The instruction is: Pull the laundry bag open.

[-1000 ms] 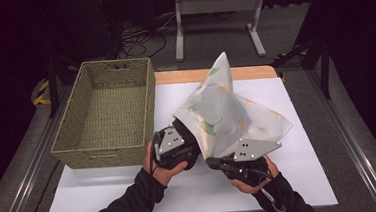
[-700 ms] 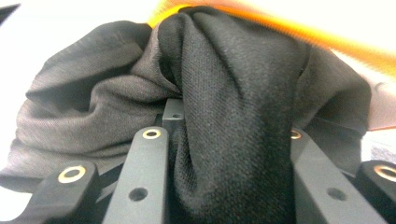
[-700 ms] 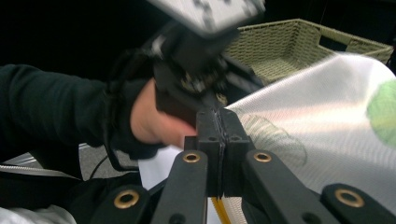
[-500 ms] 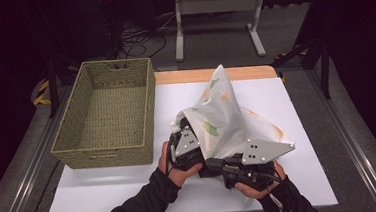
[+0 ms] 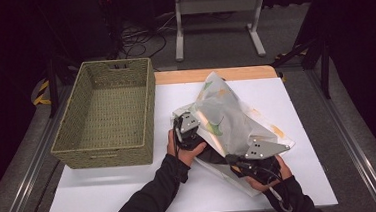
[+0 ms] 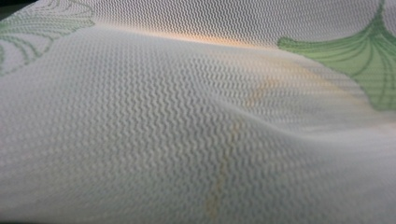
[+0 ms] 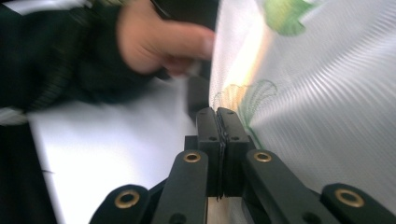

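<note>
1. So, the white textured cloth with green and orange leaf prints (image 5: 232, 125) sits bunched up on the white table top (image 5: 131, 190), right of the middle, with one end peaking up toward the far wooden edge of the table.
2. The person's left gripper (image 5: 188, 131) is at the cloth's left edge, tucked against the fabric, with the left hand (image 5: 184, 149) wrapped around it just below.
3. In the left gripper view the cloth (image 6: 196, 130) is pressed right up to the lens, all wavy weave and a green leaf at the right. The jaws are covered, so whether they are apart or together can't be told.
4. The right gripper (image 7: 218, 122) has its two black jaws pressed flat together, and the cloth's edge (image 7: 327, 116) comes down right at them. It looks pinched on that edge, though the fabric between the pads is hard to make out.
5. In the high view the right gripper (image 5: 252, 164) is at the near right corner of the cloth, grey three-cornered plate on top, with the right hand (image 5: 271, 175) behind it.
6. The woven green wicker basket (image 5: 103, 112) stands on the left side of the table, just beside the cloth and not touching it.
7. From the right gripper view the left hand (image 7: 163, 42) is blurred, up by the cloth's edge.
</note>
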`<action>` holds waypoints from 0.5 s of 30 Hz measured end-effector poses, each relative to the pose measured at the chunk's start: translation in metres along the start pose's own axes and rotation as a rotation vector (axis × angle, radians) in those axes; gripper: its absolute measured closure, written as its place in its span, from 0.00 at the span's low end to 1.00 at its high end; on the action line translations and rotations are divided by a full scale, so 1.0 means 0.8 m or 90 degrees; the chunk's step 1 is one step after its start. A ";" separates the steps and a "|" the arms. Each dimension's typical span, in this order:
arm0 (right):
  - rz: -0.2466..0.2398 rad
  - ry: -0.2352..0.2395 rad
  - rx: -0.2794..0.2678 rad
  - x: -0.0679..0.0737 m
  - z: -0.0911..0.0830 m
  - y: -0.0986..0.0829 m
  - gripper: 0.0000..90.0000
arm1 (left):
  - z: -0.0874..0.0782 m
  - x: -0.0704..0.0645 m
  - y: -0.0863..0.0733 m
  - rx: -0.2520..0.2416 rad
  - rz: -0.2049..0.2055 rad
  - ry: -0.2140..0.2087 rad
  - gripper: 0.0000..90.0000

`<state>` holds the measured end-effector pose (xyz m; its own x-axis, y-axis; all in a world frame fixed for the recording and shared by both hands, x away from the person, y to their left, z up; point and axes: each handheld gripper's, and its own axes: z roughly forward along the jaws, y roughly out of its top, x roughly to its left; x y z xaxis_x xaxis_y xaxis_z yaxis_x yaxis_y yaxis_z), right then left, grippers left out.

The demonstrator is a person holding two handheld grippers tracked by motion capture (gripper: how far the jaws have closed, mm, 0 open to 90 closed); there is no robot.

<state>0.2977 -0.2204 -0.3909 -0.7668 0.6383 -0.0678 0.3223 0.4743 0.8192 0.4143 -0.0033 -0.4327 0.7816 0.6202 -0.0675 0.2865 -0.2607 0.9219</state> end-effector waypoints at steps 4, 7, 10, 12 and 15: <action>0.014 -0.019 0.000 -0.009 -0.002 -0.006 0.99 | -0.020 -0.002 0.002 0.017 0.016 -0.068 0.59; 0.026 -0.025 -0.010 -0.014 -0.006 -0.006 0.99 | -0.042 -0.006 0.002 0.044 0.061 -0.076 0.42; 0.031 -0.024 -0.015 -0.015 -0.008 -0.005 0.99 | -0.065 -0.007 -0.003 0.090 0.089 -0.089 0.26; 0.031 -0.025 -0.017 -0.015 -0.008 -0.004 0.99 | -0.079 -0.006 -0.010 0.115 0.106 -0.086 0.22; 0.035 -0.021 -0.020 -0.016 -0.009 -0.003 0.99 | -0.087 -0.006 -0.025 0.165 0.128 -0.083 0.16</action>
<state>0.3026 -0.2337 -0.3881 -0.7295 0.6828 -0.0412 0.3447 0.4190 0.8400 0.3663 0.0502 -0.4245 0.8962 0.4417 0.0420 0.2376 -0.5577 0.7953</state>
